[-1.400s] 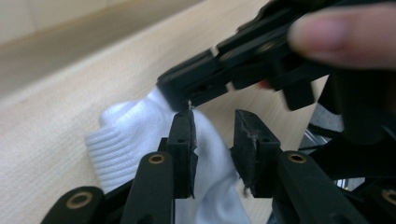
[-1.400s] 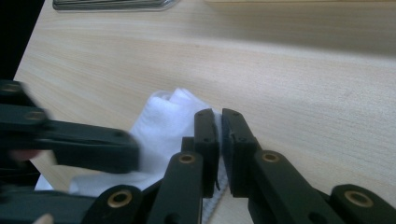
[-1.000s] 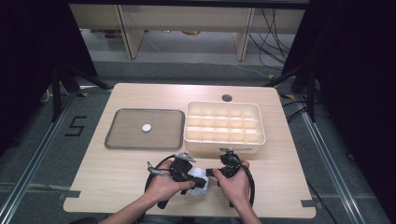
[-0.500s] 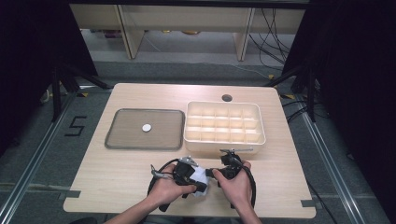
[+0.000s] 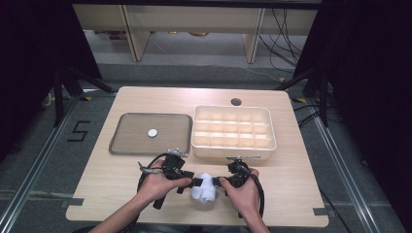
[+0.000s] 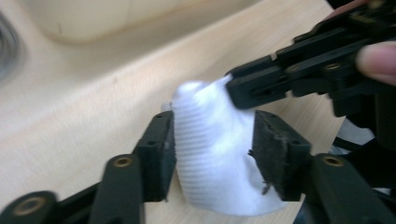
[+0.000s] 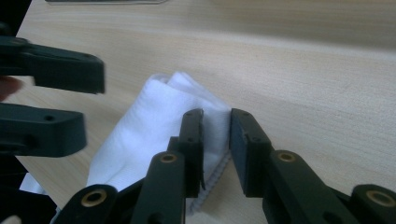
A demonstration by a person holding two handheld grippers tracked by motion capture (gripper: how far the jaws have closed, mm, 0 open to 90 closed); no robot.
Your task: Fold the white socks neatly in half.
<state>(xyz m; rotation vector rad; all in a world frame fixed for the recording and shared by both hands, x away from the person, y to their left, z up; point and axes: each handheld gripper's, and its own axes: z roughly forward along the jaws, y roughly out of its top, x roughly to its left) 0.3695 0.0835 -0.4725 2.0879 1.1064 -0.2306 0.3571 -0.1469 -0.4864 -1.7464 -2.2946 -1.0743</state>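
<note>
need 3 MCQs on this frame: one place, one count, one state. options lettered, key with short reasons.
1. Where does the white cloth lie?
A. on the metal tray
B. on the table near its front edge, between the two grippers
C. in the divided box

2. How many small round white things lie on the metal tray?
A. one
B. three
C. none

3. How do the left gripper jaws stand?
A. clamped shut beside the cloth
B. apart, with the cloth between them
C. apart over bare wood

Key: 1 B, the high view shows the cloth on the wood between the hands. 2 A, a single white disc sits there. 3 B, the left gripper view shows the jaws, which have just been opening, on either side of the cloth.
</note>
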